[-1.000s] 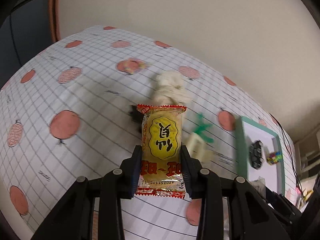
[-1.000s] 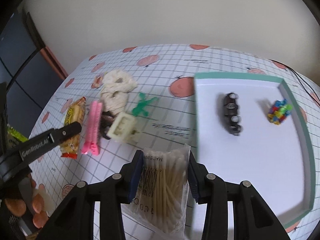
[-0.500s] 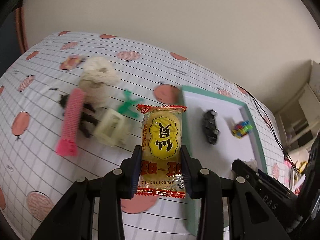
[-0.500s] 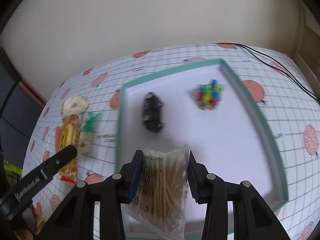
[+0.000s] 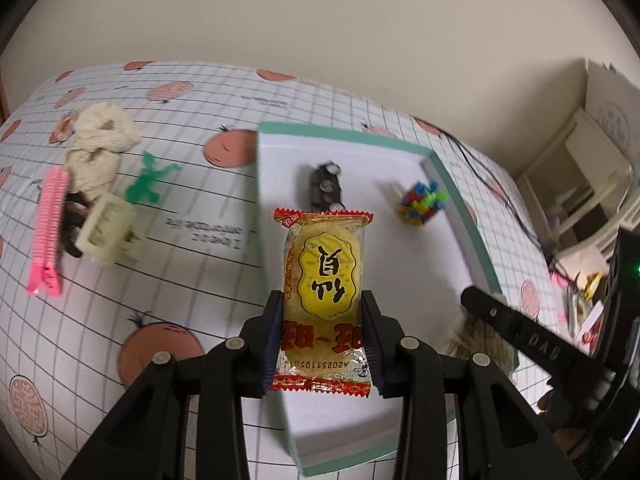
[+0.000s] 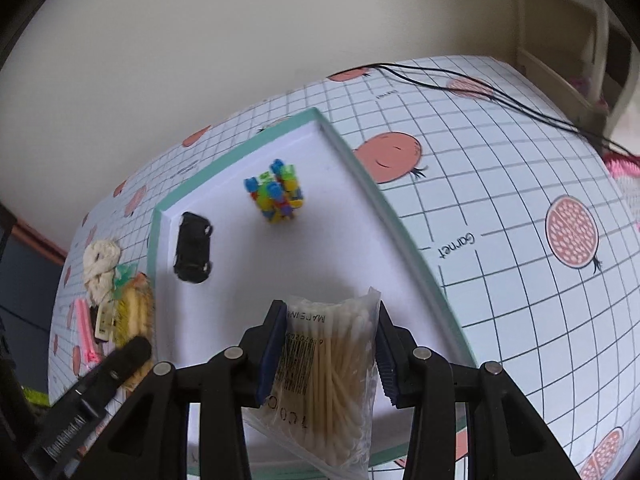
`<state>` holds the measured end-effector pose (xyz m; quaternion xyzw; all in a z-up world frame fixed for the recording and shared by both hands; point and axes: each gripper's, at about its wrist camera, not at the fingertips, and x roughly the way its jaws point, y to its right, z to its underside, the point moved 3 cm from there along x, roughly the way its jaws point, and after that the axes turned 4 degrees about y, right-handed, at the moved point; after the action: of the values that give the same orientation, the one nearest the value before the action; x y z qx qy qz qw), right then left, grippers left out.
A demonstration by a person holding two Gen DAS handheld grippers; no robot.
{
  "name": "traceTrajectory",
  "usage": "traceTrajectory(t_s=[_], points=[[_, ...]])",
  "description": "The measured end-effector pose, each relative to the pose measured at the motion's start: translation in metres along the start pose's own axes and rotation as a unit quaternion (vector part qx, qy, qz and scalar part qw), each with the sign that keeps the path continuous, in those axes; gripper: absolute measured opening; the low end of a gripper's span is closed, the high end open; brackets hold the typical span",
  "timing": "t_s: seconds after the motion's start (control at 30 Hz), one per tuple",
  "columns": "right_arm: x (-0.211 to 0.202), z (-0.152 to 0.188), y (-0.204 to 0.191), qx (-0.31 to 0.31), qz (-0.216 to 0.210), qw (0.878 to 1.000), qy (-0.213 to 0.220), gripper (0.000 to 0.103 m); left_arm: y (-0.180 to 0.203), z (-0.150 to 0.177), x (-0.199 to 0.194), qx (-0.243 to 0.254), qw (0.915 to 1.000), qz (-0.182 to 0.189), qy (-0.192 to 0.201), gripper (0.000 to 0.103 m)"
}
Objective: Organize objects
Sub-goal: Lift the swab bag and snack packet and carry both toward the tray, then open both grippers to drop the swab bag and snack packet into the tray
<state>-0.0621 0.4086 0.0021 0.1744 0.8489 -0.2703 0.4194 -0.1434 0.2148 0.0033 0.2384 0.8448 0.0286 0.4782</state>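
Observation:
My left gripper [image 5: 323, 312] is shut on a yellow snack packet [image 5: 323, 280] with red ends, held above the near left edge of the white tray with a green rim [image 5: 460, 196]. My right gripper [image 6: 329, 320] is shut on a clear bag of cotton swabs [image 6: 332, 364] over the tray's near part [image 6: 360, 184]. In the tray lie a black toy car [image 5: 326, 184] [image 6: 193, 252] and a multicoloured block cube [image 5: 424, 202] [image 6: 276, 190].
Left of the tray on the grid-patterned cloth lie a pink hair clip [image 5: 48, 232], a cream scrunchie [image 5: 102, 140], a green figure [image 5: 148, 180] and a cream clip [image 5: 106, 232]. Black cables [image 6: 480, 92] cross the cloth at the far right. A wall stands behind the table.
Both grippers have swung right toward the tray with their loads. The left one now hangs over the tray's near left edge; the right one is over the tray's inside.

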Motion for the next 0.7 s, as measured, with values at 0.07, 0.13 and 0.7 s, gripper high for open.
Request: traceTrajectory(t_s=[0.07, 0.13, 0.7], points=[[0.001, 0.001, 0.001, 0.002, 0.0, 1.0, 0.0, 0.044, 0.005, 0.003, 0.007, 0.005, 0.9999, 0.0, -0.009, 0.038], [0.003, 0.001, -0.001, 0.001, -0.002, 1.0, -0.002, 0.044, 0.008, 0.006, 0.012, 0.006, 0.9999, -0.001, -0.015, 0.038], [0.016, 0.006, -0.017, -0.022, 0.001, 1.0, -0.015, 0.047, 0.005, 0.016, 0.031, 0.003, 0.9987, -0.038, -0.033, 0.038]])
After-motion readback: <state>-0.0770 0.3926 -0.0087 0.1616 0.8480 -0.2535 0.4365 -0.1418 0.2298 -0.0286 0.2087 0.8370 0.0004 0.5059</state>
